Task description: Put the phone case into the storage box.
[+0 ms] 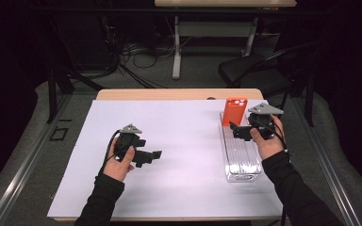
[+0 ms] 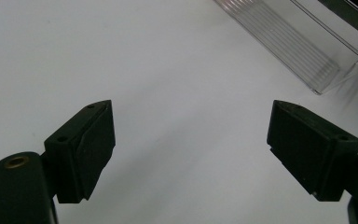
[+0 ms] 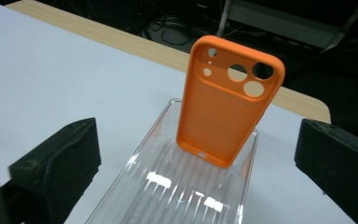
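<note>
Right claw (image 1: 236, 130): jaws standing wide apart, nothing between the pads; hovering over the far half of the clear tray, pointing toward the orange phone case.
Right claw, own view (image 3: 198, 158): the two black jaws flanking the case at either side, not touching it.
Left claw (image 1: 156, 156): jaws standing apart, gripping nothing; hanging over bare white sheet at the left of centre.
Left claw, own view (image 2: 191, 149): both pads facing open white surface, a corner of the tray lying ahead at upper right.
Orange phone case (image 3: 230, 100): standing on its short end inside the tray's far end, tilting back, camera cut-outs uppermost.
Clear tray (image 1: 227, 160): ribbed, transparent, lying lengthwise on the right part of the sheet.
White sheet (image 1: 184, 141): covering most of the counter.
Counter (image 1: 169, 94): wooden edge showing along the far side.
Hands: each one holding its claw, dark sleeves entering from the near edge.
</note>
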A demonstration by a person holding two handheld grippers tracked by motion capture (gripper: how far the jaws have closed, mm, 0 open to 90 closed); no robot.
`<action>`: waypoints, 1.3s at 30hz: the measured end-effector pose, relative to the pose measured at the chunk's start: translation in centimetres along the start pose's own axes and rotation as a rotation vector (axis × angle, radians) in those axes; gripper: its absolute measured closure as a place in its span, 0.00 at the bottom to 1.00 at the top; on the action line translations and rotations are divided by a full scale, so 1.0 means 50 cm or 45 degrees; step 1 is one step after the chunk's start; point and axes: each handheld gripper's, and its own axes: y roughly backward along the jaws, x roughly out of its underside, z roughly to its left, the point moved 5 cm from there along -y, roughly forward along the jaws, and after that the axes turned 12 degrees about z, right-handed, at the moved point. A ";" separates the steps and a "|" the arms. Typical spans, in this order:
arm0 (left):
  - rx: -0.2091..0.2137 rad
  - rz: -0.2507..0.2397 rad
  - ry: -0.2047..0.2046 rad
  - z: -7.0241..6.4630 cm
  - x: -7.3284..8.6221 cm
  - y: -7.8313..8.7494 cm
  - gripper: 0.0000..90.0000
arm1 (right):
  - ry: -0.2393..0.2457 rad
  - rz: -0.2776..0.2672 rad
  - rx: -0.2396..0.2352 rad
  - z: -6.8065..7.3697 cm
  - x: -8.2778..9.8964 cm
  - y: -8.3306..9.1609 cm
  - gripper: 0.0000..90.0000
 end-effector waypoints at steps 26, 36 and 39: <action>0.000 0.009 -0.040 -0.006 0.001 0.005 0.17 | 0.111 0.033 -0.179 0.099 0.020 0.022 0.00; -0.001 0.007 -0.046 -0.007 0.001 0.009 0.17 | 0.156 0.015 -0.256 0.158 0.032 0.042 0.00; 0.000 0.005 -0.046 -0.008 0.001 0.009 0.17 | 0.173 0.017 -0.265 0.170 0.039 0.043 0.00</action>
